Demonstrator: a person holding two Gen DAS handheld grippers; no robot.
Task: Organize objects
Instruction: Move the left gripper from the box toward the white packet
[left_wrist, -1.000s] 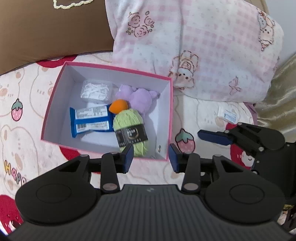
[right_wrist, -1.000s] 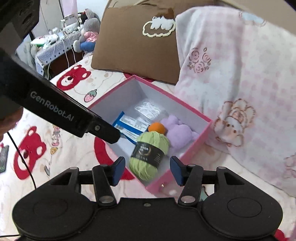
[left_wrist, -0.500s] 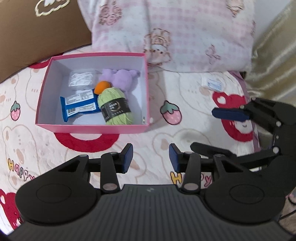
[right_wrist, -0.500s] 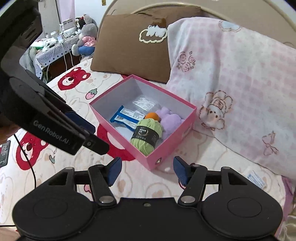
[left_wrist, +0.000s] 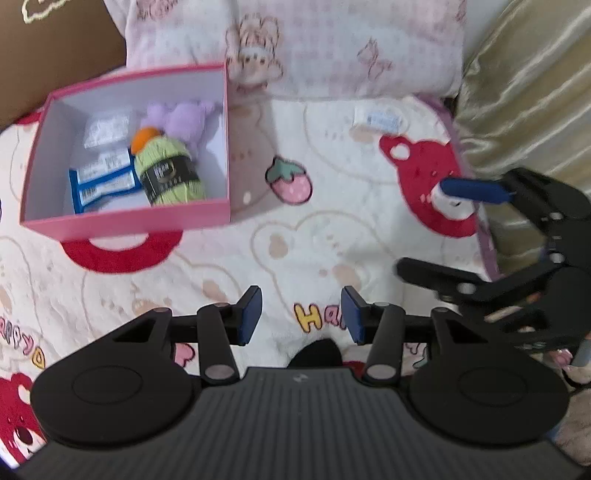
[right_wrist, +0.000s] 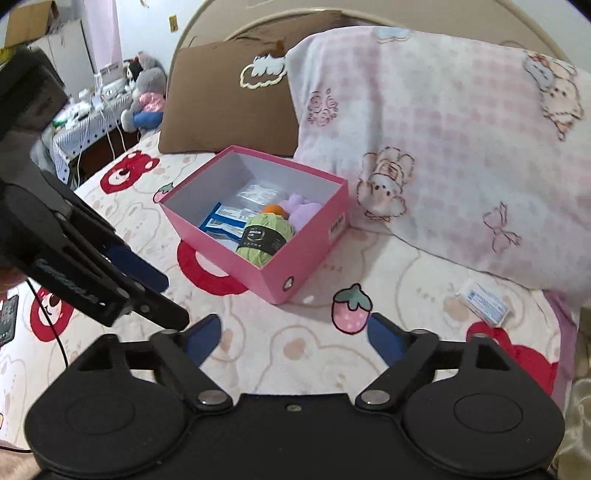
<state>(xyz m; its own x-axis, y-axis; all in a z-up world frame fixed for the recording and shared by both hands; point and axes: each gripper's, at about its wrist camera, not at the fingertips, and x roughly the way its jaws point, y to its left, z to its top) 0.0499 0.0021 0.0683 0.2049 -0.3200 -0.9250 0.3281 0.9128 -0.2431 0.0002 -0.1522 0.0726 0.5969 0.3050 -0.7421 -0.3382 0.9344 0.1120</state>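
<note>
A pink box (left_wrist: 125, 221) (right_wrist: 303, 254) sits on the bed. In it lie a green yarn ball (left_wrist: 168, 175) (right_wrist: 264, 238), a purple plush (left_wrist: 184, 118) (right_wrist: 301, 212), an orange ball (left_wrist: 144, 136) (right_wrist: 274, 209), blue snack packets (left_wrist: 103, 181) (right_wrist: 221, 221) and a clear bag (left_wrist: 105, 129) (right_wrist: 258, 192). A small white packet (left_wrist: 376, 120) (right_wrist: 484, 301) lies on the blanket to the right of the box. My left gripper (left_wrist: 301, 314) is open and empty, well in front of the box; it shows at the left of the right wrist view (right_wrist: 147, 291). My right gripper (right_wrist: 291, 338) is open and empty; it shows at the right of the left wrist view (left_wrist: 436, 229).
A pink checked pillow (right_wrist: 443, 147) and a brown pillow (right_wrist: 229, 107) lean behind the box. The blanket (left_wrist: 314, 236) has bear and strawberry prints. A gold curtain (left_wrist: 524, 92) hangs at the right edge. A desk with a plush toy (right_wrist: 144, 96) stands far left.
Both grippers have pulled back from the box, so it looks smaller and farther. The right gripper's jaws stand wider apart. The white packet has come into view.
</note>
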